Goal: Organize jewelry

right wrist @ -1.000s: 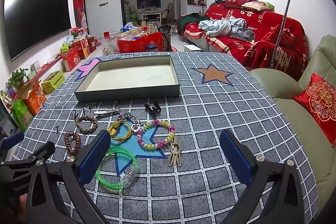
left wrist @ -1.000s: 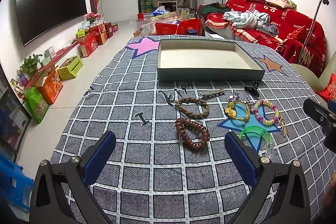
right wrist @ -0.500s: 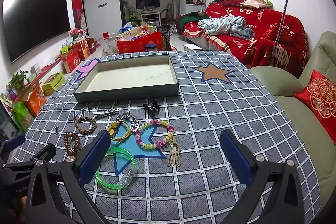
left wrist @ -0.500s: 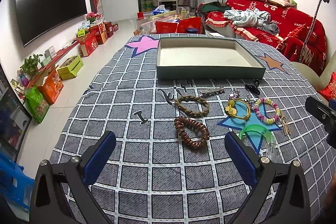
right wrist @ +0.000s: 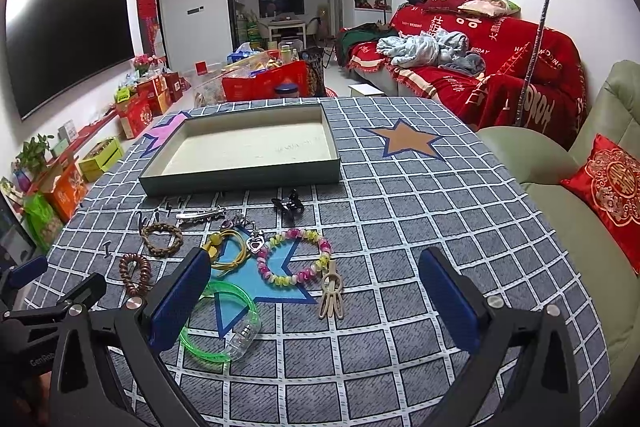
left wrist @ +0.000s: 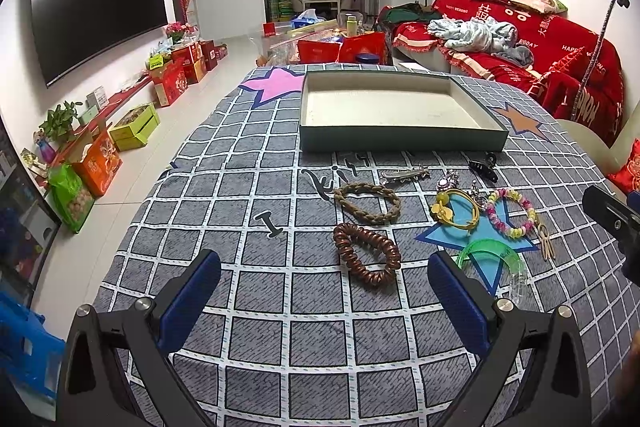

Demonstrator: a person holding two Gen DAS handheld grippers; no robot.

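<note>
Little has changed in the last second—the left gripper [left wrist: 324, 285] and right gripper [right wrist: 314, 285] still hover wide open and empty on the near side of the bare tray [right wrist: 244, 179], the jewelry [right wrist: 294, 257] scattered just before it, sorting not begun.

Wall television [left wrist: 96, 7], red-draped sofa [right wrist: 480, 67], red cushion [right wrist: 612, 183]
</note>
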